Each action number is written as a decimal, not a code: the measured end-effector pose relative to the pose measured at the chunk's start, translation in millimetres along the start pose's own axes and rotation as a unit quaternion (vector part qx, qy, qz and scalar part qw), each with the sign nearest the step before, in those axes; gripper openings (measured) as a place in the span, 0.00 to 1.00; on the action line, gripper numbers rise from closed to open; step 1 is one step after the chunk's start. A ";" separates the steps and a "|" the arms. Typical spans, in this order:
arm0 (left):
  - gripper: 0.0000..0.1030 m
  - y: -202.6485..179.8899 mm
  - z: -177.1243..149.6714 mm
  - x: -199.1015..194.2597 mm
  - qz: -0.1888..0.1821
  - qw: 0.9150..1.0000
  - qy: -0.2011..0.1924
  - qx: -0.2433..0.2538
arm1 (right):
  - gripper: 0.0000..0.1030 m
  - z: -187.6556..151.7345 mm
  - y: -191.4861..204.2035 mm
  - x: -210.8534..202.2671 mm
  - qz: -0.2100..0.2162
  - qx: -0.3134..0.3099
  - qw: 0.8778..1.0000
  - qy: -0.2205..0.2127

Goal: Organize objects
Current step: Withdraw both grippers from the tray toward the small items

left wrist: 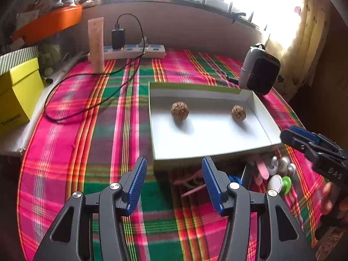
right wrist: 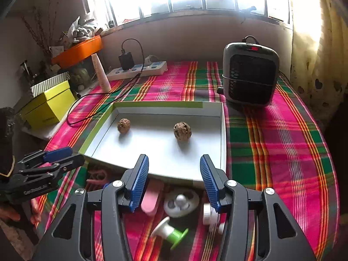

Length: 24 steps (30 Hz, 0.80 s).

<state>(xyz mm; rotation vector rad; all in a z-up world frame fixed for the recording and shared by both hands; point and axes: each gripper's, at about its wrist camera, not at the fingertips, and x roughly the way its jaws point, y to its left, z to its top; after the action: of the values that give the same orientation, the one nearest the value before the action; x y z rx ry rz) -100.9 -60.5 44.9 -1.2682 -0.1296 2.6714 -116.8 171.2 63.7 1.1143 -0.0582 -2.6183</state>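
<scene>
A shallow white box lid (left wrist: 208,134) (right wrist: 156,152) lies on the plaid cloth with two walnuts in it (left wrist: 179,111) (left wrist: 238,112) (right wrist: 123,125) (right wrist: 182,131). My left gripper (left wrist: 174,174) is open and empty, hovering before the lid's near left corner. My right gripper (right wrist: 174,174) is open and empty above small items in front of the lid: a pink clip (right wrist: 152,198), a white round piece (right wrist: 181,202), a white-and-green spool (right wrist: 171,231) (left wrist: 280,183) and a white cap (right wrist: 209,216). Each gripper shows in the other's view (left wrist: 304,141) (right wrist: 58,158).
A grey fan heater (right wrist: 250,74) (left wrist: 260,69) stands behind the lid at the right. A power strip with charger and black cable (left wrist: 134,50), a cream tube (left wrist: 95,43), a yellow box (left wrist: 17,93) and an orange tray (left wrist: 50,21) are at the back left.
</scene>
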 end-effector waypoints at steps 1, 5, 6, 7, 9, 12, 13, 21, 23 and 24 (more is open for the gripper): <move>0.51 0.2 -2.9 0.6 -0.001 1.000 0.002 0.001 | 0.49 -2.9 0.3 -2.4 0.000 0.000 1.000 -0.001; 0.51 0.0 -13.3 4.7 -0.012 1.000 0.010 0.011 | 0.49 -21.1 0.9 -11.9 -0.001 0.003 1.000 0.002; 0.51 -0.7 -16.0 6.0 -0.015 1.000 0.012 0.017 | 0.49 -24.5 0.9 -13.3 -0.004 0.003 1.000 0.004; 0.51 -1.3 -17.1 7.3 -0.018 0.999 0.014 0.023 | 0.49 -27.6 0.9 -14.7 -0.007 0.003 1.000 0.004; 0.51 -2.1 -20.2 9.5 -0.024 0.999 0.015 0.031 | 0.49 -33.9 0.2 -17.1 -0.013 0.008 1.000 0.003; 0.51 -2.1 -21.7 14.4 -0.038 0.999 0.016 0.029 | 0.49 -44.1 -3.2 -17.1 -0.007 0.026 1.000 0.010; 0.51 -3.0 -22.1 17.0 -0.044 0.998 0.017 0.032 | 0.49 -46.8 -3.6 -16.0 -0.006 0.029 0.999 0.015; 0.53 -9.9 -24.2 30.5 -0.030 0.997 0.025 0.064 | 0.49 -60.7 -0.7 -14.4 -0.015 0.032 0.999 0.026; 0.53 -10.4 -24.1 31.0 -0.031 0.997 0.025 0.064 | 0.49 -60.3 1.0 -12.9 -0.017 0.030 0.999 0.028; 0.53 -10.5 -23.7 31.9 -0.031 0.997 0.025 0.064 | 0.49 -60.5 1.3 -11.9 -0.018 0.029 0.999 0.028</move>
<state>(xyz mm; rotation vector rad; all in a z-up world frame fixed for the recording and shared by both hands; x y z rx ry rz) -101.0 -43.8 7.3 -1.2672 0.0090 2.5491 -65.7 178.1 30.0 1.2192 -0.1034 -2.6294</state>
